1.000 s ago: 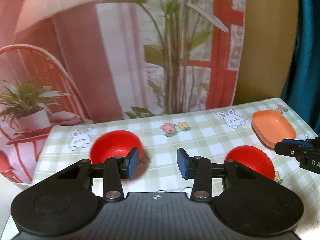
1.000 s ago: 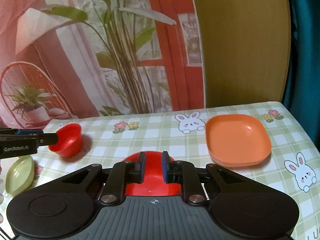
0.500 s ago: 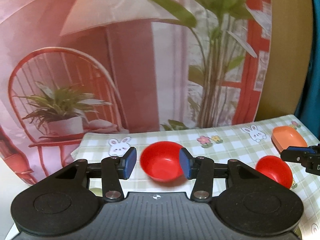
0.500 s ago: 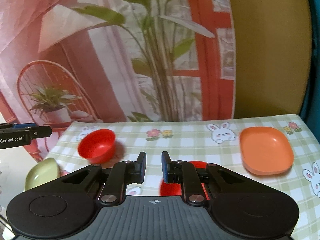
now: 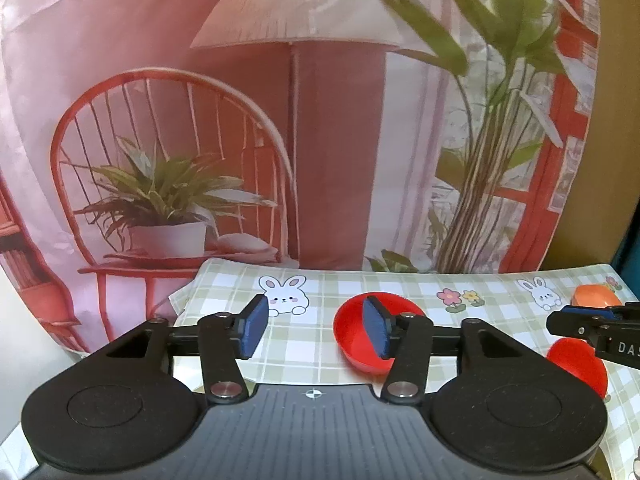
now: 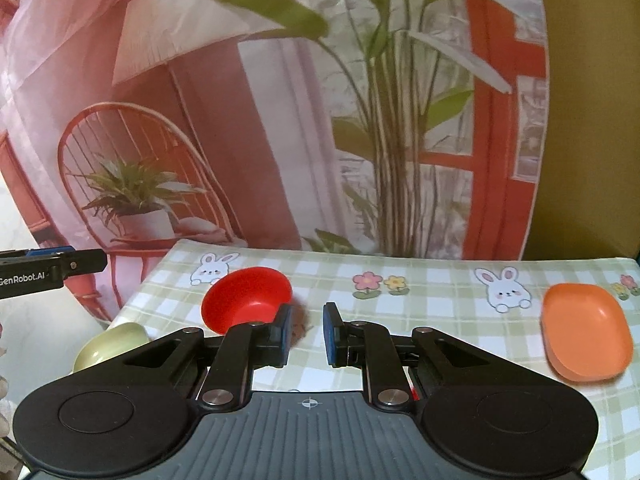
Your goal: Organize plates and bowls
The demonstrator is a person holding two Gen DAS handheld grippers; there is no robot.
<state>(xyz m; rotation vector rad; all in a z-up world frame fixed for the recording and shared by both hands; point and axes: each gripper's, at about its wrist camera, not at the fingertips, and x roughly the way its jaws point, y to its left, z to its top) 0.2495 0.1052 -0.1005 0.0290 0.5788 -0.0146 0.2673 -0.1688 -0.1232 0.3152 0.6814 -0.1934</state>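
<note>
Sitting on the checked cloth, near its far left corner and just beside a bunny picture, is a red bowl with its open side up. In your left camera this bowl lies past your left gripper and partly hides behind one of its blue pads. Your left gripper has just been opening. Its pads are now spread wide apart, and nothing is between them but cloth farther away. It hangs in the air above the near left part of the cloth and pinches nothing. A second red bowl sits more to the right, low down under the tip of your right gripper. From your right camera, only a tiny red bit of it peeks out under the black body. Your right gripper's pads are close together with a thin gap left. You can see cloth through the gap, and nothing is caught there. An orange plate lies far to the right, well apart from both red bowls. A green dish sits at the left edge of the cloth, near the first red bowl. Behind it all hangs a big curtain with a picture of a red chair, a lamp and green plants.
</note>
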